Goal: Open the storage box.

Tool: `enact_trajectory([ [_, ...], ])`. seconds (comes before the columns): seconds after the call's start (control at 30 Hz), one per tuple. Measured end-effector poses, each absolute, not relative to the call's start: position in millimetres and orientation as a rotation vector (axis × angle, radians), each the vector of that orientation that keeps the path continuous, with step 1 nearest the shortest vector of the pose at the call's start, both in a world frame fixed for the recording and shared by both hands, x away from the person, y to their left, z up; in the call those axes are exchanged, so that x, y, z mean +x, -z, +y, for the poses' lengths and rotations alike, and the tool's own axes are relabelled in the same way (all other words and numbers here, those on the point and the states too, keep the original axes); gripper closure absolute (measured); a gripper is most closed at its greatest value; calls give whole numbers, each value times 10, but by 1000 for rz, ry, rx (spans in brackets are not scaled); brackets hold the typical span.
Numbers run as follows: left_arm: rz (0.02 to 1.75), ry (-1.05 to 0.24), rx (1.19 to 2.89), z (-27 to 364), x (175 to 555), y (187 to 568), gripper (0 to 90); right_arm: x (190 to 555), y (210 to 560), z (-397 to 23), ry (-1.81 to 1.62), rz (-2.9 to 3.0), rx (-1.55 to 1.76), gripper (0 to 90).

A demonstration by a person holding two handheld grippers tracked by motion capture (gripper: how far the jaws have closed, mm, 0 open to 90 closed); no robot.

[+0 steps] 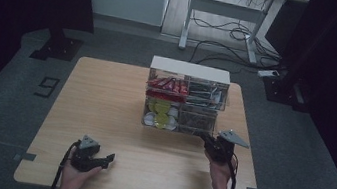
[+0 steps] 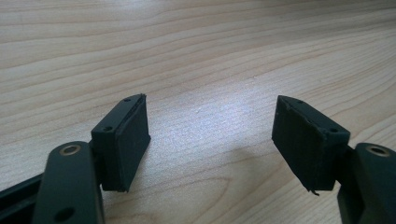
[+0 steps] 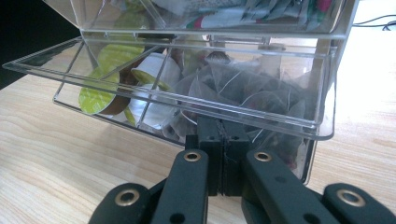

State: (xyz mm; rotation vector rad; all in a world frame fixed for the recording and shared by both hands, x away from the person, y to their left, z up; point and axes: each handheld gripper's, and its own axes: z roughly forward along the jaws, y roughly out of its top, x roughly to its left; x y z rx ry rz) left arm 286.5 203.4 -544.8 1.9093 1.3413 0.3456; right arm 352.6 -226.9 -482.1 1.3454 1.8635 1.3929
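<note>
A clear acrylic organizer (image 1: 186, 99) stands toward the far edge of the light wooden desk (image 1: 105, 100), a little right of centre, its white top (image 1: 190, 69) facing up. Its upper tier holds red packets (image 1: 168, 85) on the left and darker sachets (image 1: 204, 92) on the right; the lower tier holds yellow-green and white lidded capsules (image 1: 161, 113) on the left and pyramid tea bags (image 3: 243, 91) on the right (their strings show through the plastic in the right gripper view). The right tongs (image 3: 223, 154), held in the person's right hand (image 1: 220, 170) near the desk's right edge, are pressed against the front of the lower right compartment (image 3: 299, 116), the jaws squeezed together with no gap between the pads; whether anything thin is pinched there cannot be told. The left tongs (image 2: 210, 140) rest low over bare wood near the desk's near-left corner, held in the left hand (image 1: 76, 174), jaws spread wide apart with nothing between them, well apart from the organizer. Cables (image 1: 231, 33) trail across the grey floor beyond the desk's far edge, beneath a white-framed table (image 1: 230, 7).
</note>
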Motion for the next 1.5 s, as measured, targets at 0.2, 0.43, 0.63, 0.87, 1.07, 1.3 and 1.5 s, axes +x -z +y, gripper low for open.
enact_trajectory([
  [0.2, 1343, -345, 1908, 2033, 2863, 5448, 275, 3538, 4770, -2276, -1407, 1851, 1339, 891],
  [0.43, 1346, -347, 1907, 2034, 2863, 5446, 275, 3584, 4717, -2248, -1423, 1840, 1333, 891],
  [0.63, 1347, -347, 1905, 2035, 2862, 5446, 275, 3613, 4661, -2251, -1441, 1825, 1323, 891],
  [0.87, 1350, -350, 1903, 2032, 2860, 5450, 275, 3637, 4619, -2294, -1462, 1793, 1325, 892],
  [1.07, 1349, -350, 1905, 2027, 2858, 5449, 275, 3651, 4601, -2315, -1470, 1784, 1329, 892],
  [1.3, 1351, -350, 1904, 2030, 2858, 5449, 275, 3680, 4556, -2321, -1487, 1765, 1327, 892],
  [1.5, 1355, -353, 1898, 2050, 2862, 5447, 275, 3709, 4517, -2326, -1496, 1748, 1333, 892],
])
